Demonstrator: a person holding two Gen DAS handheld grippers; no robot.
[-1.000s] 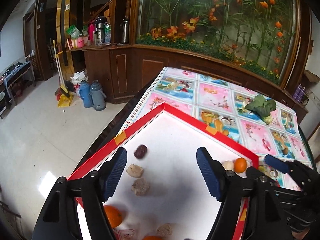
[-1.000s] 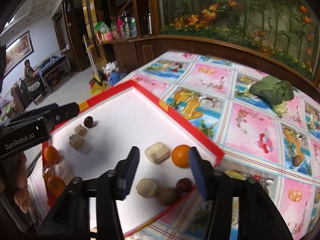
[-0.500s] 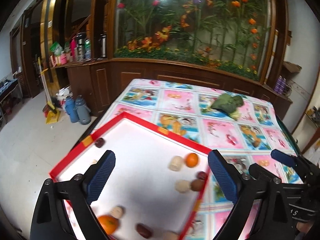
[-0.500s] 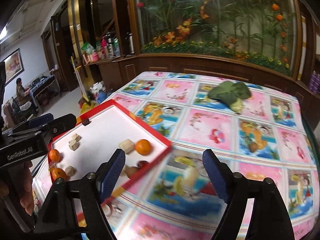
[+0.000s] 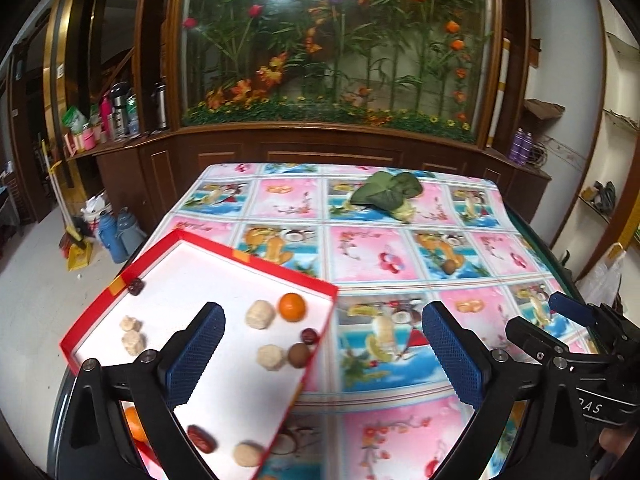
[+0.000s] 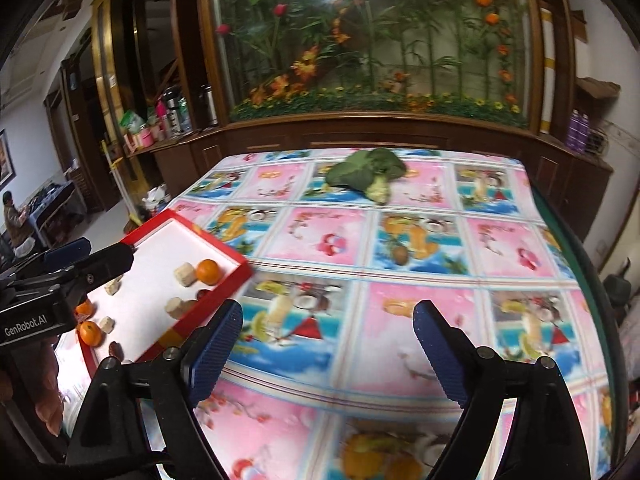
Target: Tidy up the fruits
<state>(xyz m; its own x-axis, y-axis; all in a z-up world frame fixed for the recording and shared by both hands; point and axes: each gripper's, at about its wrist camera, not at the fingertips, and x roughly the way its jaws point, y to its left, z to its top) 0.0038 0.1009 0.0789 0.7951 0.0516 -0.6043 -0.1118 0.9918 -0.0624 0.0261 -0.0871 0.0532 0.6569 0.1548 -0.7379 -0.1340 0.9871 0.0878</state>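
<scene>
Both cameras have pulled back and swung right since a second ago, so the red-rimmed tray that filled my views now sits off to the left, and both grippers have spread wider.

From the left wrist, I see the left gripper (image 5: 322, 344) with its blue pads far apart, holding nothing, hovering over the tray's right edge. The tray (image 5: 256, 261) lies at the table's near-left corner on the fruit-print tablecloth (image 5: 384, 248). Inside it, a mandarin (image 5: 292, 307) sits near the far right corner with a pale beige chunk (image 5: 260, 314) just beside it. A dark red date (image 5: 309, 335) and a brown round fruit (image 5: 299, 354) lie against the right rim. Another date (image 5: 200, 438) lies near the front, and a second mandarin (image 5: 134, 424) is partly hidden behind my left finger. A leafy green vegetable (image 5: 386, 192) rests well apart, at the far side of the table. The right gripper's body (image 5: 576, 344) shows at the right edge.

From the right wrist, I see the right gripper (image 6: 328, 334) also spread wide and empty, above bare tablecloth to the right of the tray (image 6: 224, 276). One mandarin (image 6: 208, 271) sits near the tray's far corner; two more (image 6: 90, 333) lie at its left end. The vegetable (image 6: 366, 174) lies far ahead.
</scene>
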